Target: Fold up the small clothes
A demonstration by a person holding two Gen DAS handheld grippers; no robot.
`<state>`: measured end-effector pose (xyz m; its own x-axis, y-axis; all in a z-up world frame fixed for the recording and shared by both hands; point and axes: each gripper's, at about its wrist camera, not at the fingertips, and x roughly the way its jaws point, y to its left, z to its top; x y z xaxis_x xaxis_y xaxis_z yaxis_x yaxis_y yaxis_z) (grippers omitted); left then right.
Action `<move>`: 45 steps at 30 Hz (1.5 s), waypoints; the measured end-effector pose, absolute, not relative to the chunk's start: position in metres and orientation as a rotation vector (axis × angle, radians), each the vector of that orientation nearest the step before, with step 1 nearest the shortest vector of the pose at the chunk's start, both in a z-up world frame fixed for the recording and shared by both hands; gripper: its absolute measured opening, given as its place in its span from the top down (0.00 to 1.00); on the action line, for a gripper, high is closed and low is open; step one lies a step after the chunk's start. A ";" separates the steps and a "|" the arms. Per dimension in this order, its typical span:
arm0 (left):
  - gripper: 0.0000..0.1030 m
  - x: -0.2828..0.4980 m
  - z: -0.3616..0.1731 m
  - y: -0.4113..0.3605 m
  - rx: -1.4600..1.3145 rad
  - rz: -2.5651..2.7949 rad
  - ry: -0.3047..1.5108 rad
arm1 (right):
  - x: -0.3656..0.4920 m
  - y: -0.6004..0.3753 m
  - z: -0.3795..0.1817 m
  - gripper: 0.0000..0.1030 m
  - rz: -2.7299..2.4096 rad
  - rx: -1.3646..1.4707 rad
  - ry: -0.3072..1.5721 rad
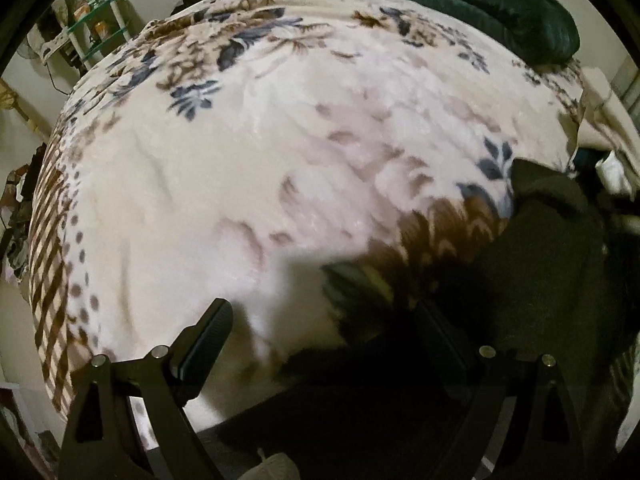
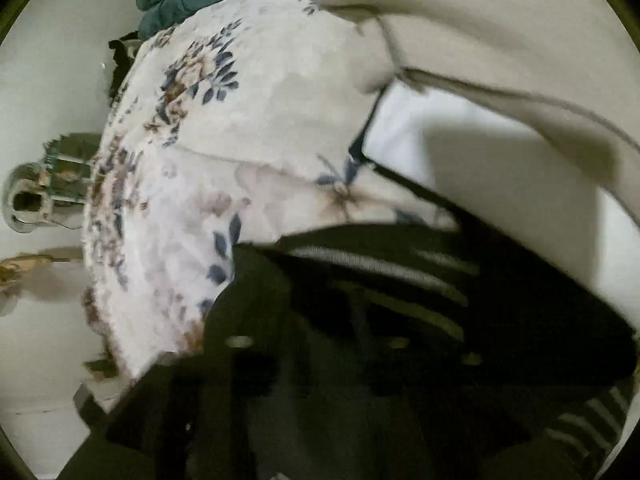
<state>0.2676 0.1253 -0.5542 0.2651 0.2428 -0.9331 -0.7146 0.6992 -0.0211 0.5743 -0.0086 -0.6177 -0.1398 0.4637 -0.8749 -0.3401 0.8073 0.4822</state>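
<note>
The left gripper point(image 1: 324, 336) hovers with fingers spread apart above the floral blanket point(image 1: 240, 168), beside a dark garment point(image 1: 560, 264) at its right. The right gripper point(image 2: 356, 352) is blurred against the dark striped cloth, so its state cannot be told.

I think this is a bedroom at home. I see a bed with a soft flowery blanket point(image 1: 248, 168), a dark green quilt point(image 1: 480, 4) and a little shelf rack point(image 1: 96, 28) by the wall.

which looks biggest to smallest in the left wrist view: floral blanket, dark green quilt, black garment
1. floral blanket, fills most of the view
2. black garment
3. dark green quilt
The last two are unsure: the garment is nearer the camera.
</note>
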 end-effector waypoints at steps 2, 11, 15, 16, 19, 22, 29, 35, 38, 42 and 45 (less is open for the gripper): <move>0.10 0.269 -0.551 0.128 -0.496 0.679 1.123 | 0.567 -0.015 -0.626 0.50 0.715 0.080 1.608; 0.10 0.284 -0.535 0.124 -0.388 0.623 1.133 | 0.560 -0.040 -0.622 0.91 0.635 0.041 1.582; 0.10 0.273 -0.509 0.105 -0.317 0.558 1.119 | 0.535 -0.105 -0.571 0.47 0.579 0.146 1.555; 0.10 0.268 -0.504 0.097 -0.305 0.532 1.119 | 0.523 -0.130 -0.559 0.43 0.542 0.163 1.552; 0.10 0.252 -0.494 0.066 -0.252 0.452 1.141 | 0.480 -0.211 -0.540 0.40 0.401 0.210 1.592; 0.10 0.233 -0.489 0.028 -0.208 0.363 1.178 | 0.434 -0.287 -0.536 0.37 0.289 0.225 1.624; 0.10 0.160 -0.488 -0.094 -0.119 0.224 1.298 | 0.358 -0.426 -0.562 0.37 0.189 0.383 1.672; 0.10 0.090 -0.516 -0.202 -0.113 0.096 1.474 | 0.337 -0.487 -0.583 0.37 0.225 0.355 1.702; 0.10 0.065 -0.537 -0.258 -0.070 0.002 1.527 | 0.337 -0.501 -0.597 0.37 0.242 0.358 1.712; 0.12 0.055 -0.574 -0.306 0.095 -0.025 1.549 | 0.352 -0.509 -0.615 0.37 0.308 0.460 1.697; 0.46 0.056 -0.587 -0.319 0.168 -0.008 1.509 | 0.373 -0.503 -0.626 0.37 0.364 0.558 1.669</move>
